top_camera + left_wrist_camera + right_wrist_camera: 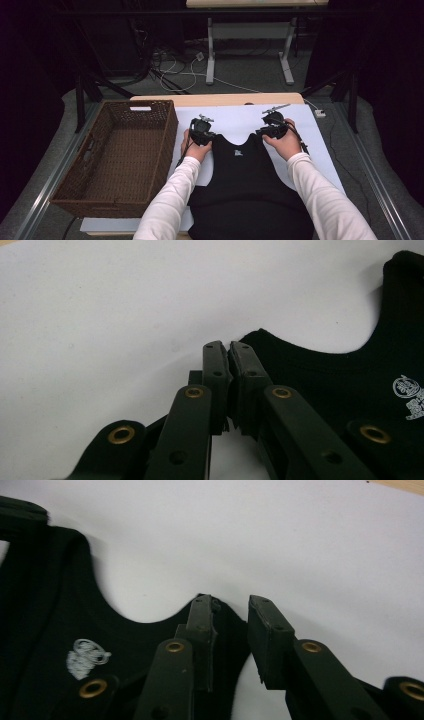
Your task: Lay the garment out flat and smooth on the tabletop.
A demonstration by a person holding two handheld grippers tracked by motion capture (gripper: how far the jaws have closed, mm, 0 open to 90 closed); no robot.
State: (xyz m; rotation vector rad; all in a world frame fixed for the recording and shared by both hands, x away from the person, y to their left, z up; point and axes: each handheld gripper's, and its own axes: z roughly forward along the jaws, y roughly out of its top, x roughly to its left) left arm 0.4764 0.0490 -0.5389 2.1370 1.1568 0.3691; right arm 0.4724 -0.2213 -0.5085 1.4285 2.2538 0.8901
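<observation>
A black sleeveless top (245, 185) with a small white print at the neck lies flat on the white table cover (235, 116), straps pointing away from me. My left gripper (202, 134) sits at the left shoulder strap (260, 342). Its jaws (230, 347) are pressed together, with the strap's edge running into the seam between the pads. My right gripper (271, 129) is at the right shoulder strap (227, 617). Its jaws (232, 602) stand apart; the strap end lies under the left jaw and in the gap, and the pads do not press it.
A brown wicker basket (65, 180) stands to the left of the top, its near corner past the table's edge. The wooden table edge (220, 99) runs behind the cover. Table legs and cables (210, 70) lie on the floor beyond.
</observation>
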